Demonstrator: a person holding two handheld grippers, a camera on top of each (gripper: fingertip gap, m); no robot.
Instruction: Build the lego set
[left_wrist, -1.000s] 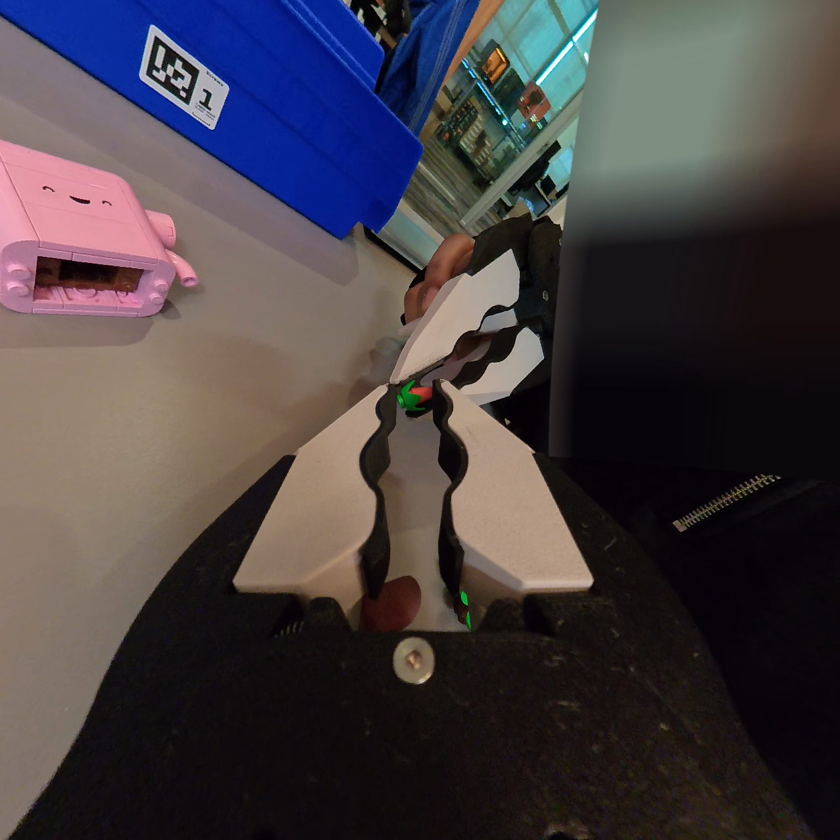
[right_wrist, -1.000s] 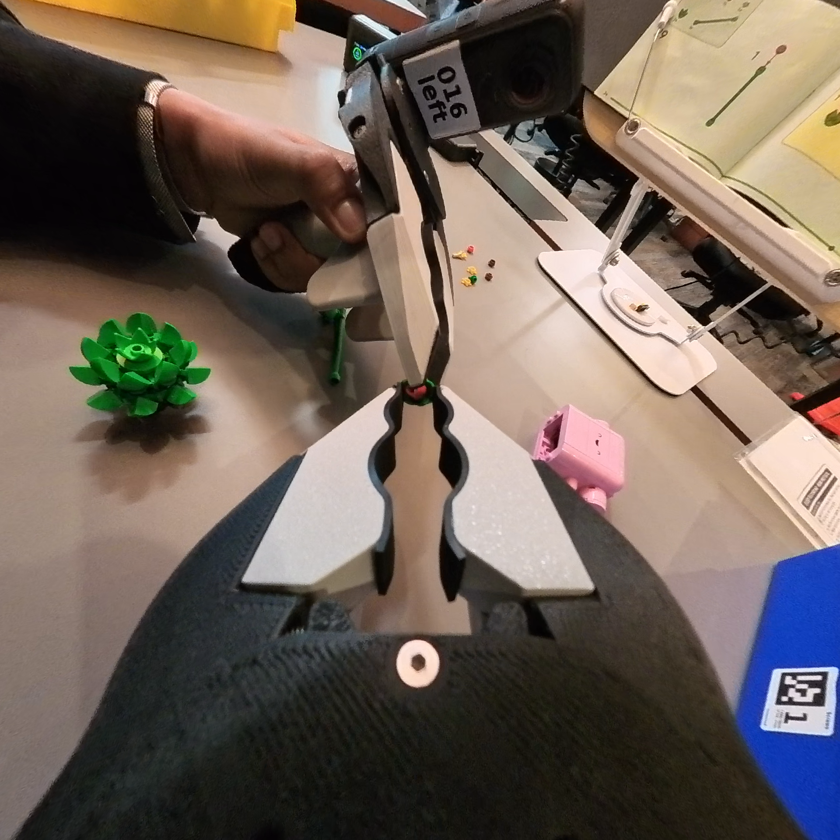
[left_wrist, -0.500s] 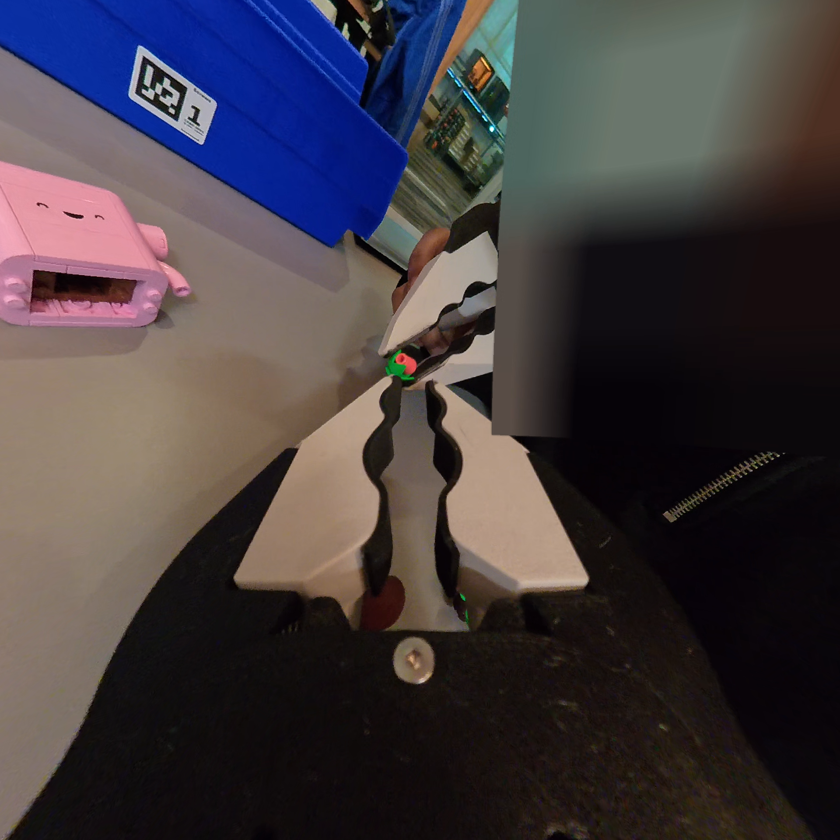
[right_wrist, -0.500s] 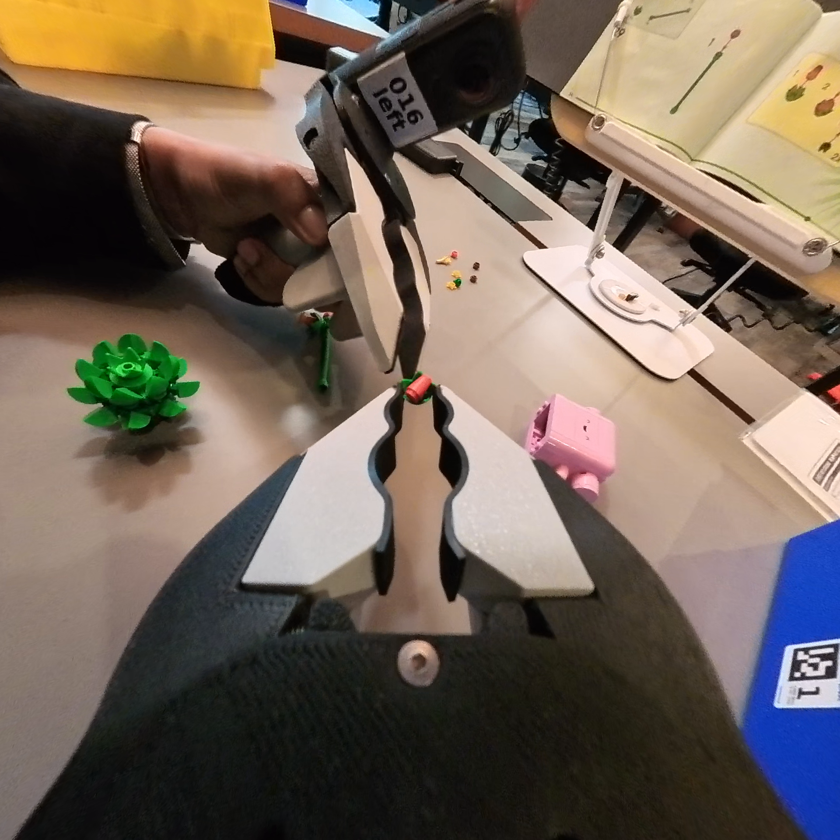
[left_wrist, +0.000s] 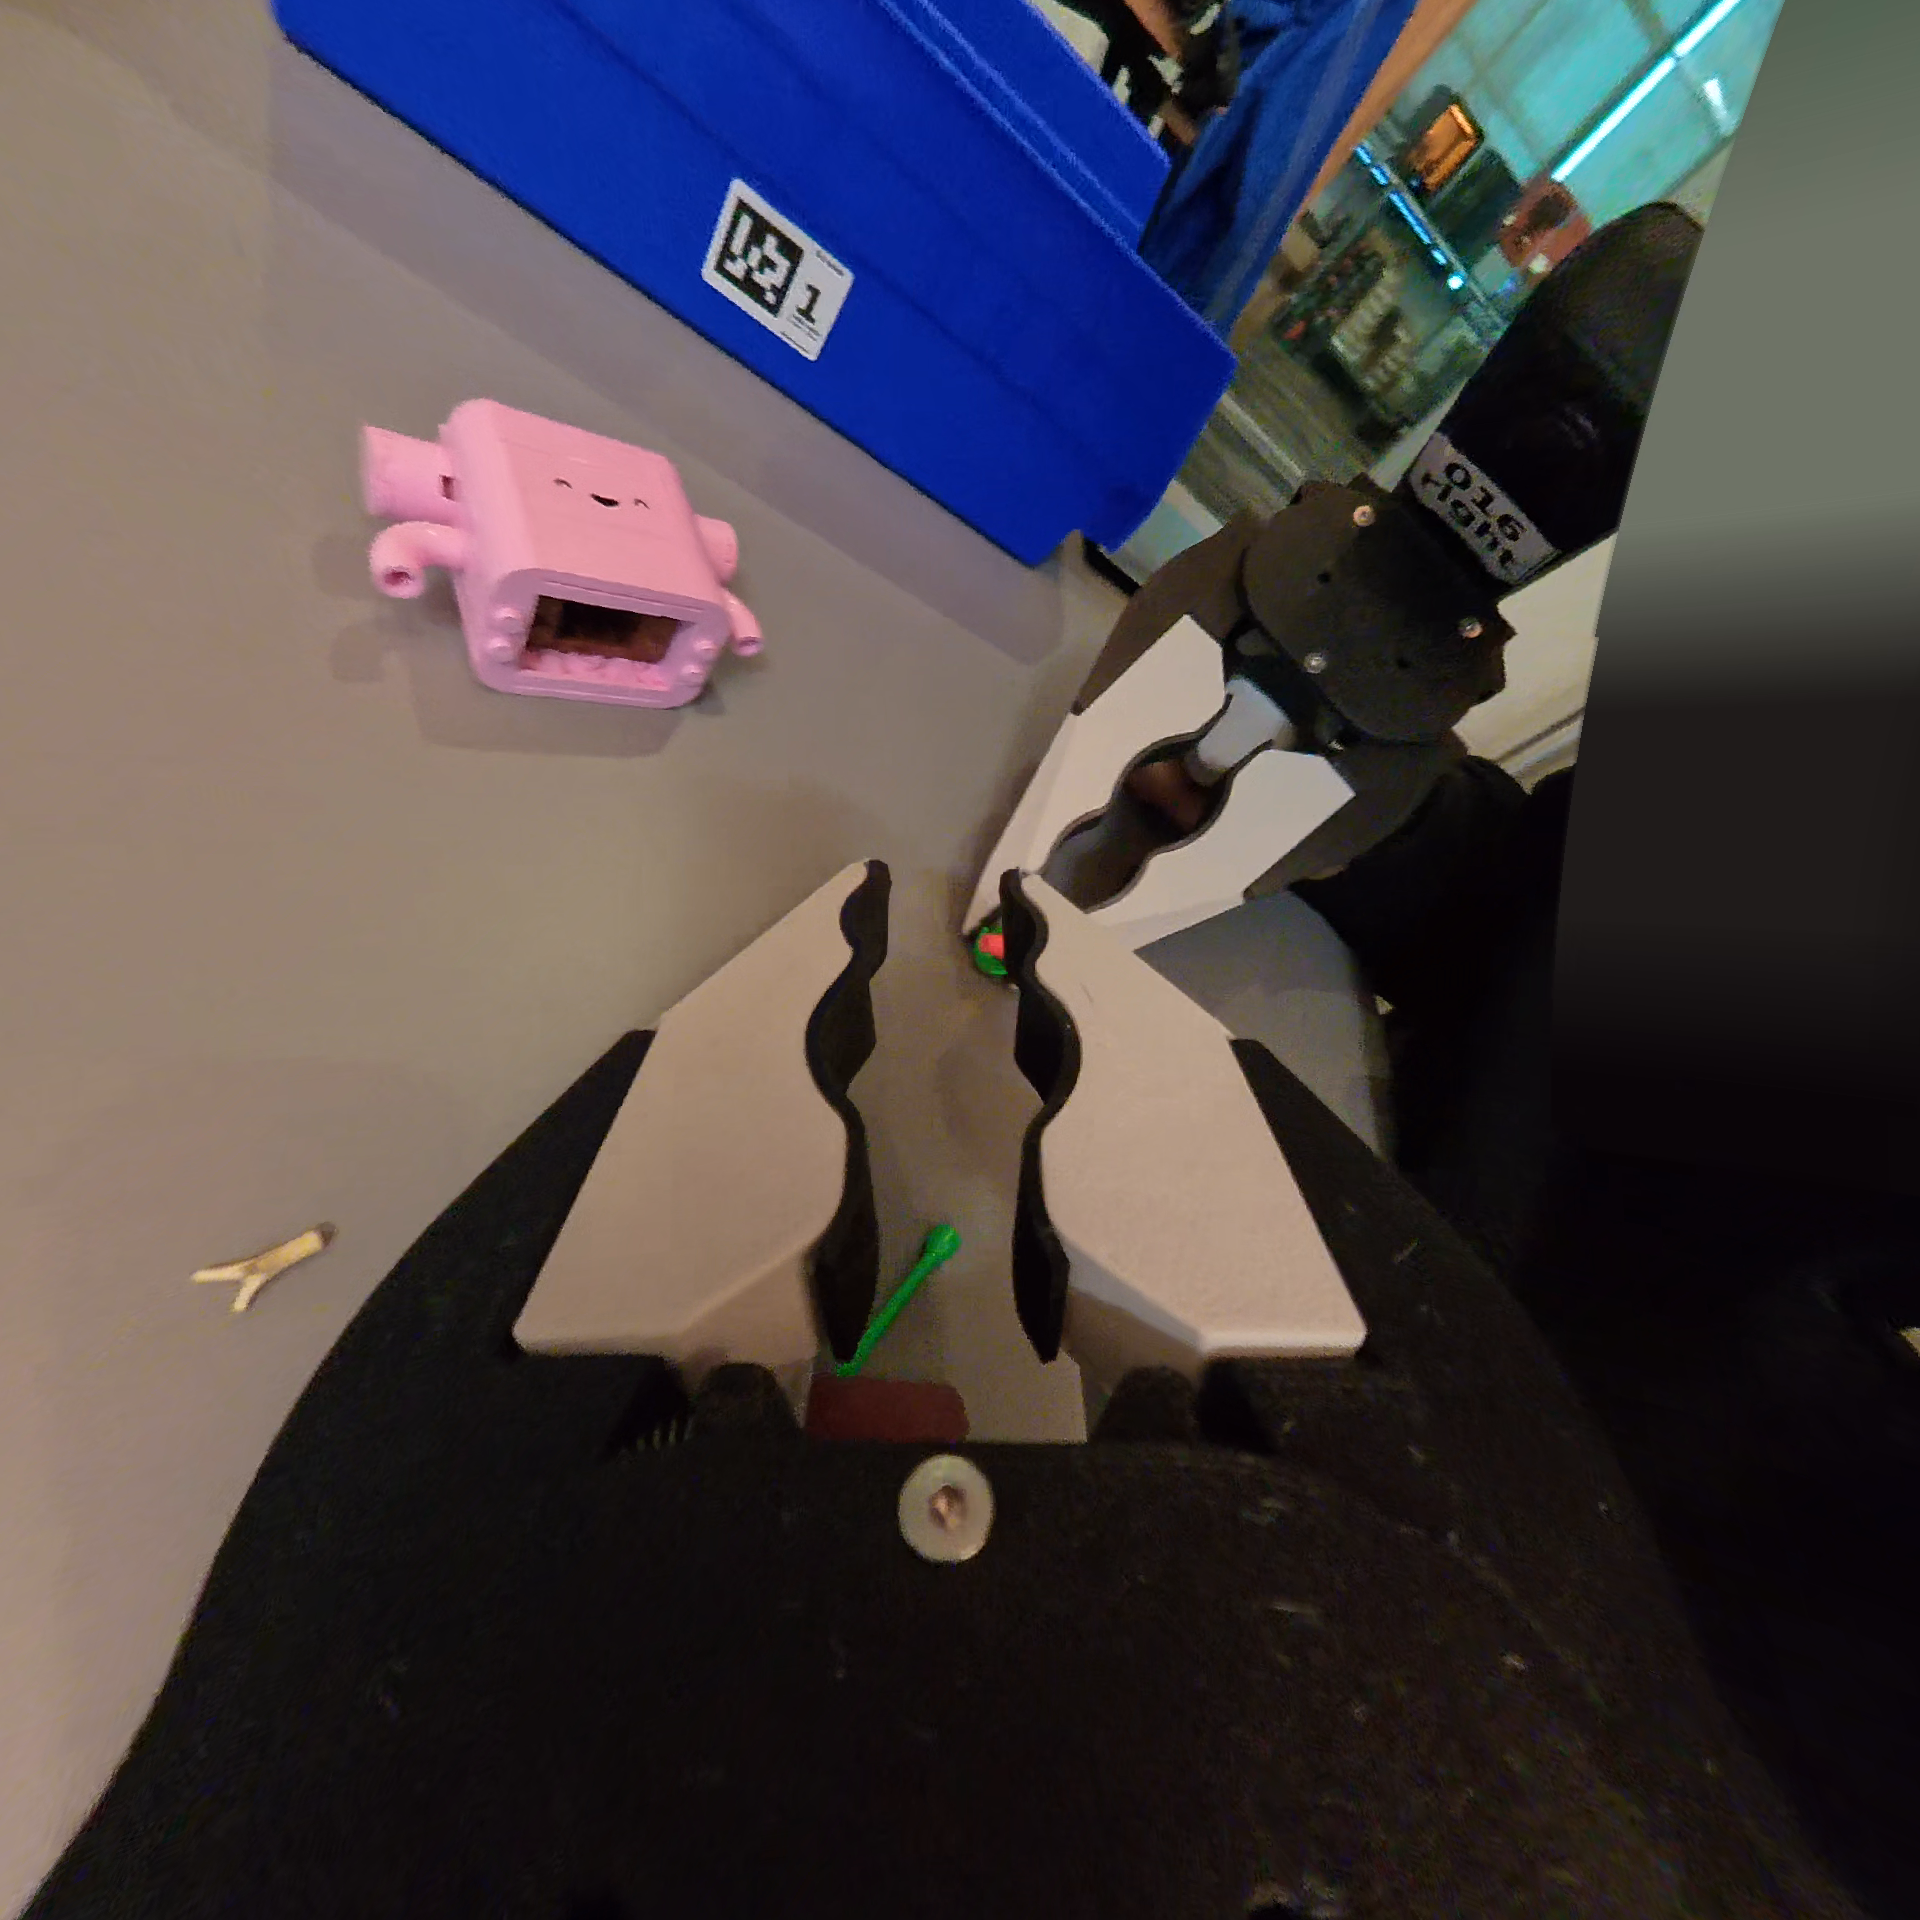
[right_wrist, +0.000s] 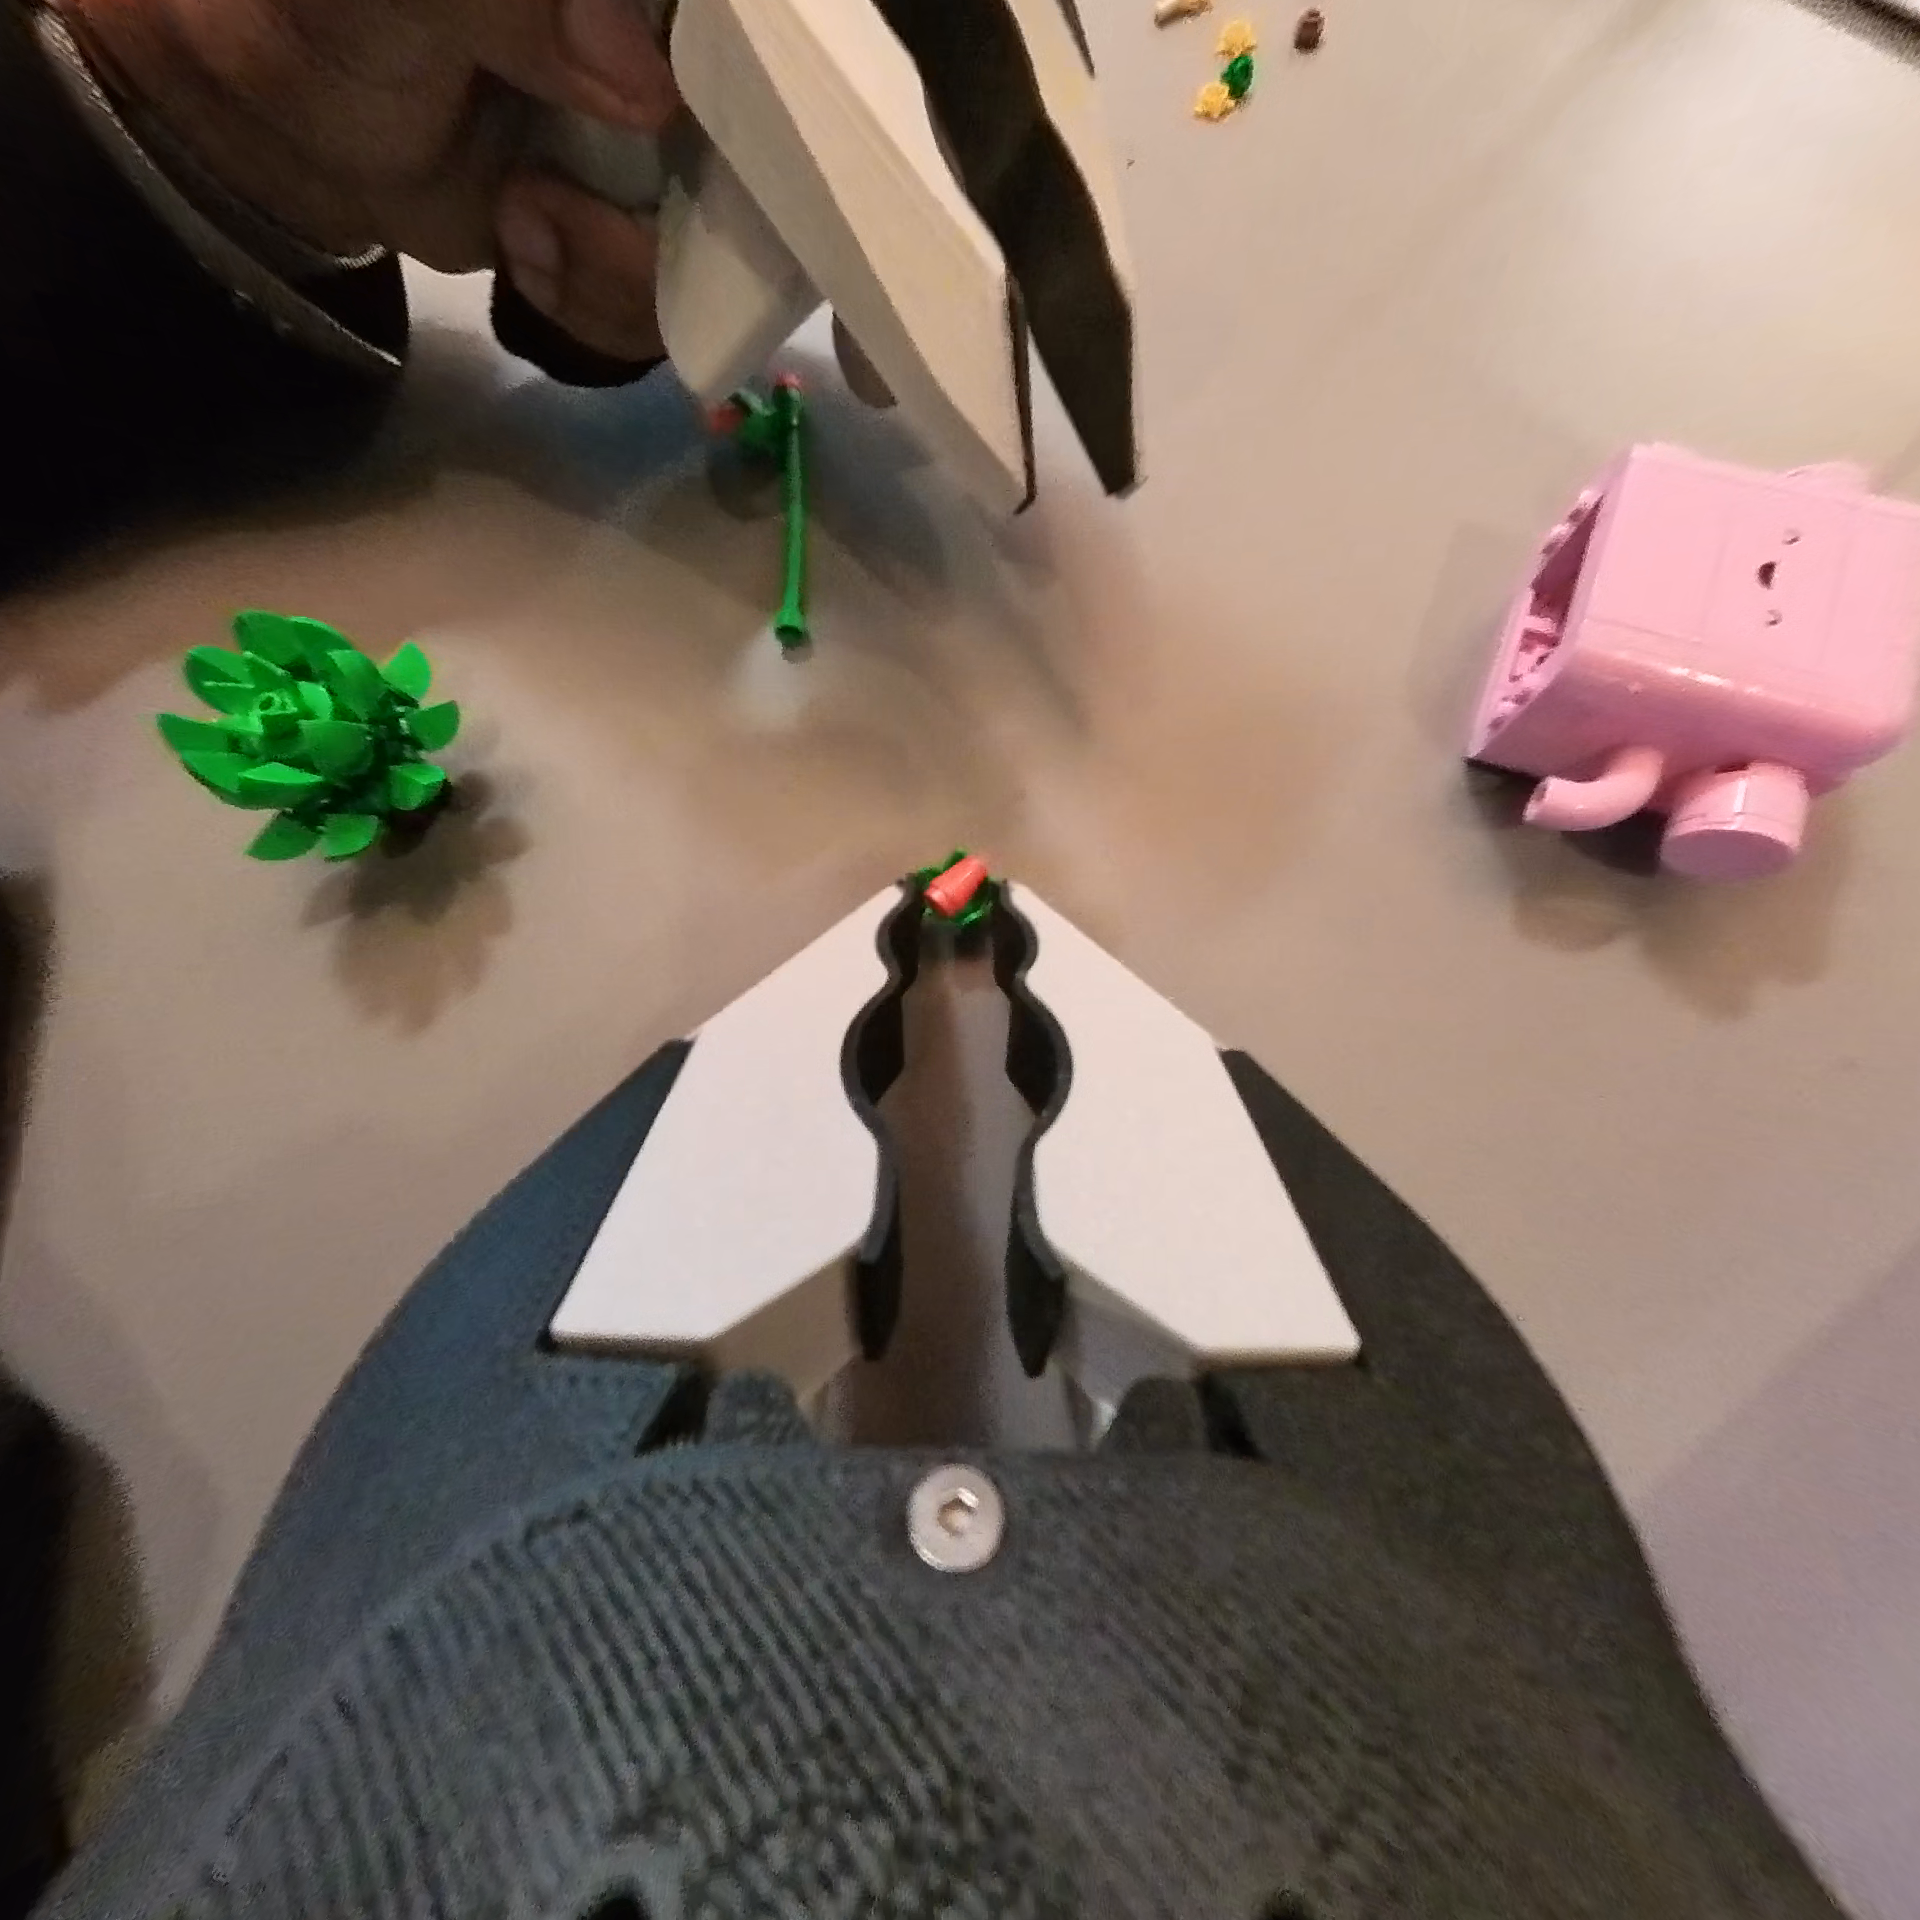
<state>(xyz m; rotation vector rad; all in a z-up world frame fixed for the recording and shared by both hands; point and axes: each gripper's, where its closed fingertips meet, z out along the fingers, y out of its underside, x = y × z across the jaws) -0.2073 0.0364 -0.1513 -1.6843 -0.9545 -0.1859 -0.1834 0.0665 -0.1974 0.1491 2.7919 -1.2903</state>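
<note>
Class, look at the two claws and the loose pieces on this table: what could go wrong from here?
1. The right claw pinches the small red-and-green plastic bud only at its very tips; it may well slip out.
2. The open left claw hangs close above the thin green plastic stem and could knock it.

You are working in what looks like a lab or open workshop hall, seated at a plain grey table (left_wrist: 260, 935). Behind the blue storage bin (left_wrist: 831, 208), which bears a square printed marker tag (left_wrist: 777, 268), you can see a long room with glass partitions, ceiling strip lights and shelving, though it is too far off to tell more. In front of that bin lie loose toy-brick builds, among them a pink box figure (left_wrist: 582, 561).
</note>
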